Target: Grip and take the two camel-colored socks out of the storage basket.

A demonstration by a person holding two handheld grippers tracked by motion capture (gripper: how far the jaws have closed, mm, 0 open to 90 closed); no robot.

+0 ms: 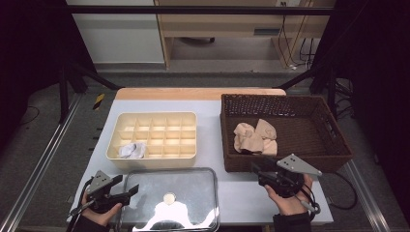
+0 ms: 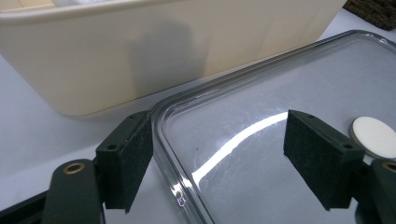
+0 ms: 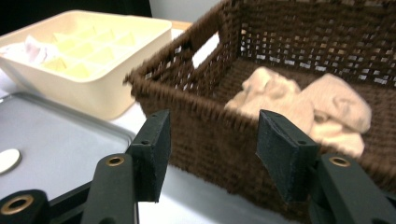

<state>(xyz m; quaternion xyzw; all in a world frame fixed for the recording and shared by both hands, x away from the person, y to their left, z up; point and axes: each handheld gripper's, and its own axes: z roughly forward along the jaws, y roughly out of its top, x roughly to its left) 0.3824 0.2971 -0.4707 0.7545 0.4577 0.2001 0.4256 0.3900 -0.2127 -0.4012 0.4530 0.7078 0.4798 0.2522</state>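
A cream divided box (image 1: 152, 135) sits at centre left of the high view, with one white rolled sock (image 1: 132, 150) in its lower-left compartment. At right, a brown wicker basket (image 1: 338, 145) holds beige socks (image 1: 255, 137) yet to be sorted, so the job looks barely begun. A clear lid (image 1: 169, 198) lies at bottom centre. The left gripper (image 1: 126, 190), jaws spread, straddles the lid's corner without pinching it. The right gripper (image 1: 256, 166), jaws spread and empty, hovers at the basket's near wall.
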